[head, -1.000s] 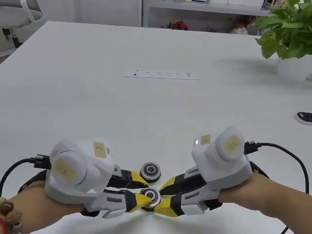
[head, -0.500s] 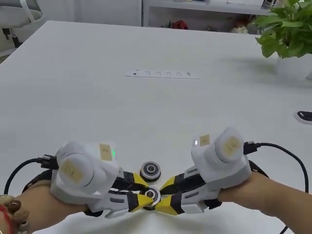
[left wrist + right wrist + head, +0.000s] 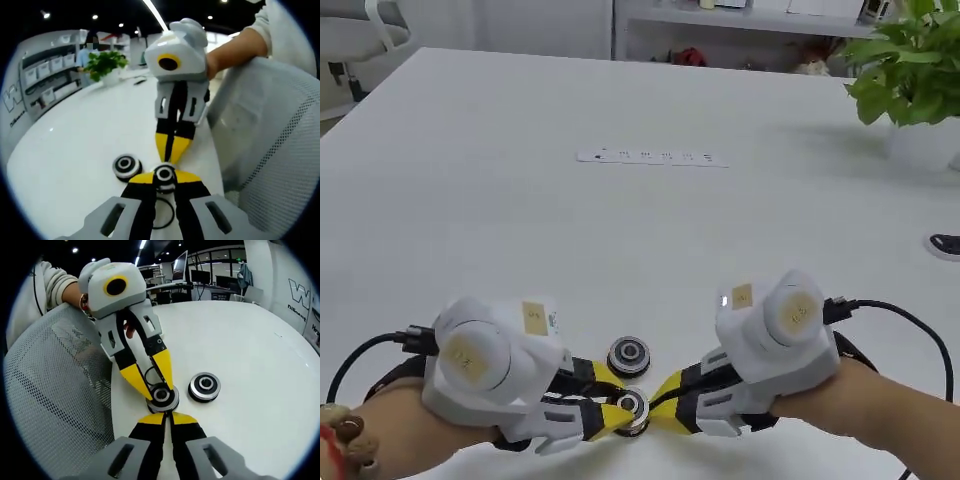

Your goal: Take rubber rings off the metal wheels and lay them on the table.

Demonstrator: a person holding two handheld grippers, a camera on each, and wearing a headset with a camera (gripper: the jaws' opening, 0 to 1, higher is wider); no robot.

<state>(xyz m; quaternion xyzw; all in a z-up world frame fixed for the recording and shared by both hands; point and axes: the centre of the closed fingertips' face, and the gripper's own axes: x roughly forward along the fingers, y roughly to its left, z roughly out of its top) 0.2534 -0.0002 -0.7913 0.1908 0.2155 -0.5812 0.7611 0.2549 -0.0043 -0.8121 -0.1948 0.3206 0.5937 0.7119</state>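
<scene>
On the white table (image 3: 620, 230), my left gripper (image 3: 615, 411) clamps a metal wheel (image 3: 631, 404) between its tips. My right gripper (image 3: 167, 418) has its jaws pressed together at that wheel's rim. A second wheel (image 3: 628, 352) sits just beside, and a loose rubber ring (image 3: 161, 214) lies beneath my left jaws.

From here I see a smooth, slightly glossy white table (image 3: 620, 230), shiny metal wheels (image 3: 628, 352) wearing matt black rubber rings (image 3: 192, 389), and a chair back (image 3: 55, 380) of open grey mesh cloth.
</scene>
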